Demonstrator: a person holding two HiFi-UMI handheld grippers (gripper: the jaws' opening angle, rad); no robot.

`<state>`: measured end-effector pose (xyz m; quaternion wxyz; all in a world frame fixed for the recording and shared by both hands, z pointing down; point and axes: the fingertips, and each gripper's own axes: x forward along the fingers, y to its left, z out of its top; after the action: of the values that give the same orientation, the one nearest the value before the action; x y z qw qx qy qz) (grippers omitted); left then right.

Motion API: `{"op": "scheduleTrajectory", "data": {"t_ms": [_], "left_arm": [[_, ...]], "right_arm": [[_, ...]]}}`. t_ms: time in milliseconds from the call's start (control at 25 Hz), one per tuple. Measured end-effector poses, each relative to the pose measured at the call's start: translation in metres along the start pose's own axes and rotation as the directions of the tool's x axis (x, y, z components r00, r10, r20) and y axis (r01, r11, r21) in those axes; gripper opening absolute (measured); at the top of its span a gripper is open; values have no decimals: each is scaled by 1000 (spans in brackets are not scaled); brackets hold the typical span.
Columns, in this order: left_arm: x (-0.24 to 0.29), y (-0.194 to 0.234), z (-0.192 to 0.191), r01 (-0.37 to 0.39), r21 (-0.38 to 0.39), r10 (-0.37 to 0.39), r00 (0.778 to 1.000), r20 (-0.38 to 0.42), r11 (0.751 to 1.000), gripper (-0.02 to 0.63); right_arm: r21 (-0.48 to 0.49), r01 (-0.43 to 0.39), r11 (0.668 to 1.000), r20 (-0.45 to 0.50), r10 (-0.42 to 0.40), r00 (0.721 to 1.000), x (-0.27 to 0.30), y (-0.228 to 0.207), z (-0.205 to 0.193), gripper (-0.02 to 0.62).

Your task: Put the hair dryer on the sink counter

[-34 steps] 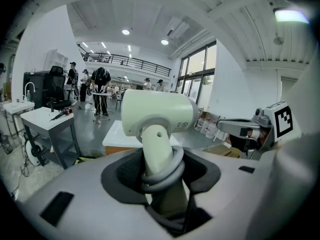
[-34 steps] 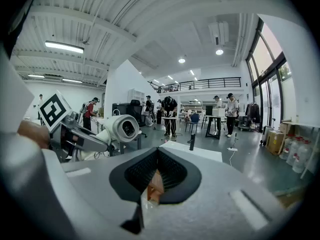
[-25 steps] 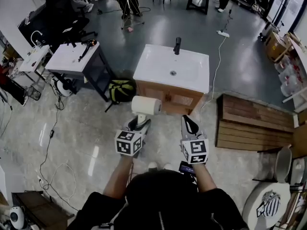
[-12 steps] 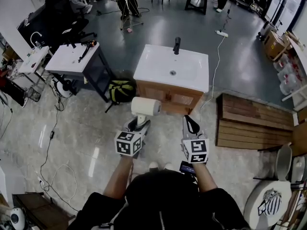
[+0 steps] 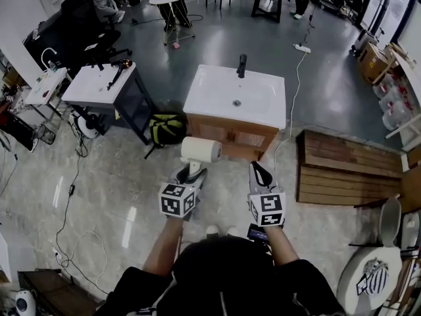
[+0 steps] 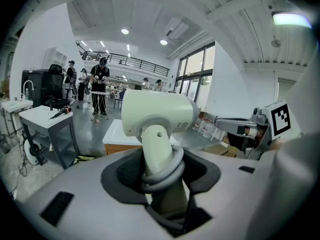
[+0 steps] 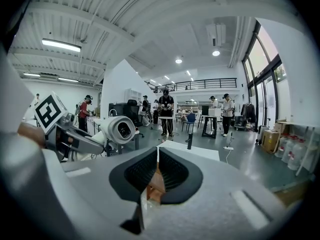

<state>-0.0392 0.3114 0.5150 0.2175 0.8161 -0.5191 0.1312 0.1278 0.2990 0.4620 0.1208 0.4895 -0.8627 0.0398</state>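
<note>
A white hair dryer (image 5: 200, 150) stands upright in my left gripper (image 5: 191, 174), which is shut on its handle. In the left gripper view the dryer (image 6: 157, 115) fills the middle, with a grey cord looped round the handle between the jaws of the left gripper (image 6: 160, 171). My right gripper (image 5: 258, 171) hangs beside it, shut with nothing held. Its pads meet in the right gripper view (image 7: 156, 171), where the dryer (image 7: 120, 129) shows at the left. The white sink counter (image 5: 263, 114), with a black faucet (image 5: 242, 64), stands ahead of both grippers on a wooden cabinet.
A white side table (image 5: 92, 87) carrying a black tool stands left of the sink. A yellow-and-black backpack (image 5: 166, 125) lies between them on the floor. A wooden slatted platform (image 5: 348, 170) is at the right, and cables run across the floor. People stand far back.
Almost nothing: the head view has shifted slightly. Both grippers keep their pose and the dryer stays in the left one.
</note>
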Motion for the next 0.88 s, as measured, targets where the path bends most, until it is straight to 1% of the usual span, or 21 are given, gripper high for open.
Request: {"op": "scheduleTrajectory", "data": {"t_ms": [360, 640, 880], "left_arm": [[-1, 15, -4, 18, 8, -18, 1000, -9, 1000, 198], [-1, 30, -5, 40, 32, -39, 999, -8, 999, 198], [2, 37, -6, 52, 28, -52, 999, -8, 998, 198]], "right_arm": [[-4, 9, 1000, -12, -9, 1000, 9, 13, -1, 6], [3, 41, 999, -17, -41, 999, 13, 24, -7, 6], [-2, 58, 998, -26, -58, 998, 15, 25, -11, 6]]}}
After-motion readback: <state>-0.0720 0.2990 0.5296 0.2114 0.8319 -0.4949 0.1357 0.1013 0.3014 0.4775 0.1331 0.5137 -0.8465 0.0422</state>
